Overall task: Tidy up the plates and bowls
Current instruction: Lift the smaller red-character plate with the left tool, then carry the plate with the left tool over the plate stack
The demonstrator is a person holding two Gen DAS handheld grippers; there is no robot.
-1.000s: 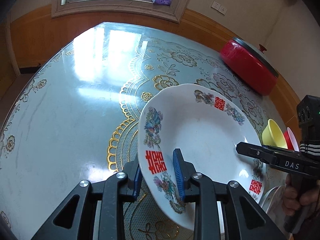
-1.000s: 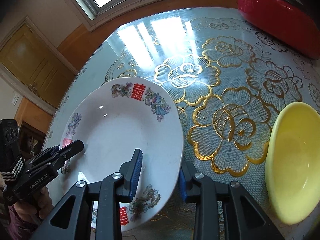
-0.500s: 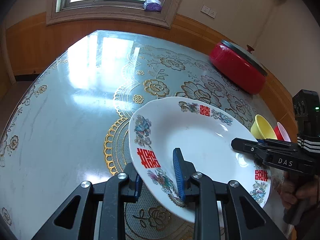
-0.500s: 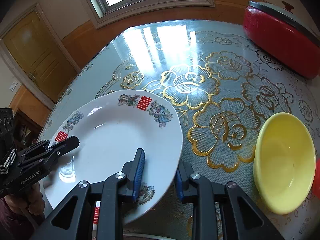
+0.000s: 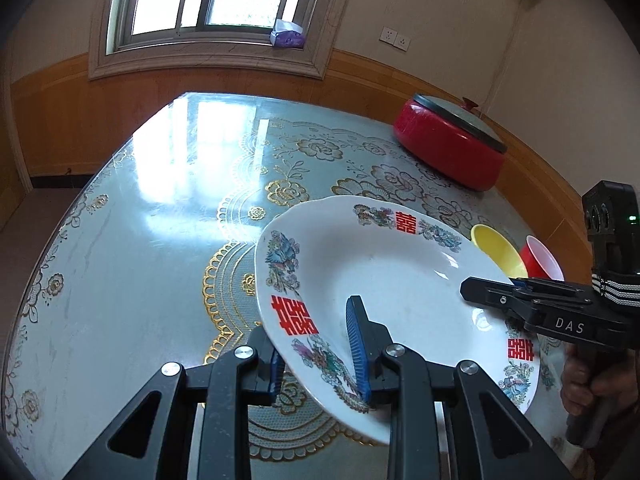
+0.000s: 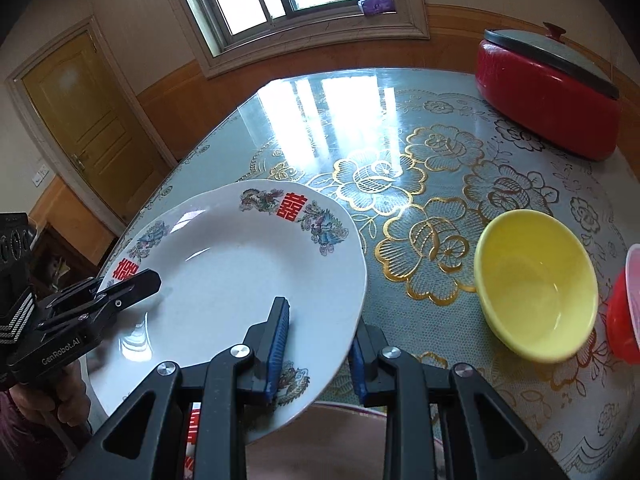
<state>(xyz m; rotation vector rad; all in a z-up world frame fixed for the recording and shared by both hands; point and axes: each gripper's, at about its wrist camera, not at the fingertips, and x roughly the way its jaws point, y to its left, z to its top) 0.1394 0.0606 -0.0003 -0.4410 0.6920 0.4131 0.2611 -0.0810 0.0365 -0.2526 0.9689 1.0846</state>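
A large white plate (image 5: 400,288) with red characters and bird patterns is held in the air above the table by both grippers. My left gripper (image 5: 316,344) is shut on its near-left rim. My right gripper (image 6: 316,344) is shut on the opposite rim of the plate (image 6: 224,280). Each gripper shows in the other's view, the right (image 5: 520,300) and the left (image 6: 100,296). A yellow bowl (image 6: 536,284) and a red bowl (image 6: 624,312) stand on the table to the right. Another plate's edge (image 6: 192,432) shows below the held plate.
A red lidded pot (image 6: 548,92) stands at the table's far right. The round table (image 5: 140,240) has a glossy floral cloth. A window and a purple packet (image 5: 286,36) lie beyond; a wooden door (image 6: 88,120) is on the left.
Both grippers have lifted the plate higher off the table and levelled it; the views now take in more of the room, the yellow bowl and the red bowl.
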